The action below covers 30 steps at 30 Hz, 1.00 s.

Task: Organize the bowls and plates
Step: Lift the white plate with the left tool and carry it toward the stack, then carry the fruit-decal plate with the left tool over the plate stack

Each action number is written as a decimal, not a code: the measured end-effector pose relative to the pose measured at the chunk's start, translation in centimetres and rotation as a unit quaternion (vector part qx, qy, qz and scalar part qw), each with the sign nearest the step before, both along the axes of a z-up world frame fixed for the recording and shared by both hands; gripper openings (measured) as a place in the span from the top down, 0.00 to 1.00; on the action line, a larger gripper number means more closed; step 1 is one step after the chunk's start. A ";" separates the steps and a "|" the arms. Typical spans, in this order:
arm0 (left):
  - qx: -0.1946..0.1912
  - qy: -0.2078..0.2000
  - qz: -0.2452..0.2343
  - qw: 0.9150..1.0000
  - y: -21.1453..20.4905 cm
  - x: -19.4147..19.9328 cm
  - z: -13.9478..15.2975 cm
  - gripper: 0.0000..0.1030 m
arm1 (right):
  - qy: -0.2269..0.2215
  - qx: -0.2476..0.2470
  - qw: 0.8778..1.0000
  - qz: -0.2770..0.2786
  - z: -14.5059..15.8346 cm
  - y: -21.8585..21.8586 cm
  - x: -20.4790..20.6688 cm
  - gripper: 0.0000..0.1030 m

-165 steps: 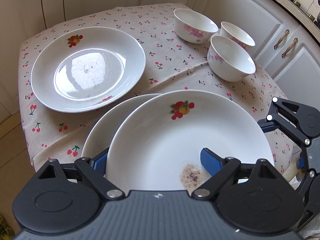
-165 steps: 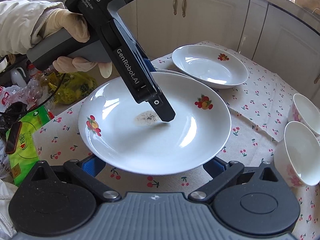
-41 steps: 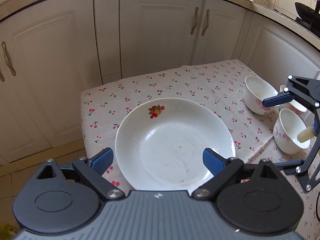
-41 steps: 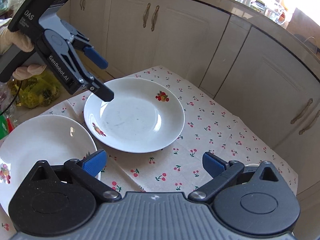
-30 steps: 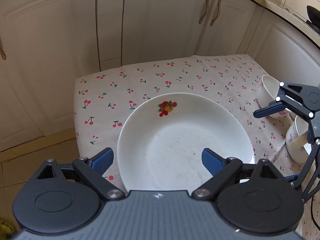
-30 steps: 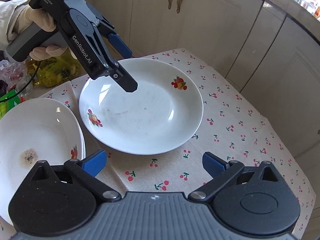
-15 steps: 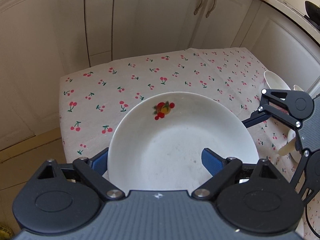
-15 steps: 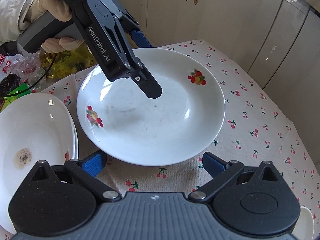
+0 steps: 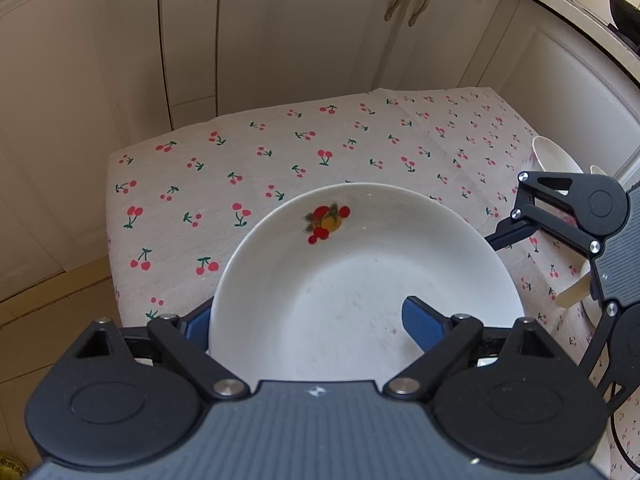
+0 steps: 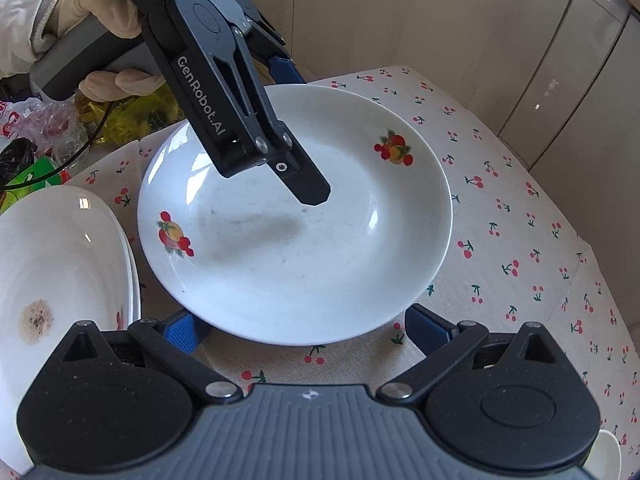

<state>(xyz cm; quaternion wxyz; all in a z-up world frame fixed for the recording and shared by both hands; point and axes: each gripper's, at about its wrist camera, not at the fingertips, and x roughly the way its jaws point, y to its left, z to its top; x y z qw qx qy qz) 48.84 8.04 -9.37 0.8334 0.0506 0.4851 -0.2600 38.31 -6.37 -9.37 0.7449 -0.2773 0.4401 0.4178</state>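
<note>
The fruit-printed plate (image 10: 296,216) lay on the cherry tablecloth (image 10: 520,240). The left gripper (image 9: 308,320) straddled its near rim, jaws spread. The right gripper (image 10: 304,334), also spread, flanked the opposite edge without pressing it.

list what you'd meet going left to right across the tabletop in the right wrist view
stacked plates → lone fruit-print plate → bare stretch of cherry tablecloth

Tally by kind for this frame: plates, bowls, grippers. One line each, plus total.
Plates: 3, the centre plate and a stack of two at left.
Grippers: 2, the left gripper and the right gripper.
Bowls: 2 plainly seen; more may be hidden behind the right gripper.
Total: 7.
</note>
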 end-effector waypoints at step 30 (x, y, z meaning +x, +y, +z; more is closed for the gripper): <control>-0.022 0.020 -0.004 1.000 0.3 0.2 0.3 0.10 | -0.017 0.024 1.000 0.010 1.4 -0.5 -0.6 0.00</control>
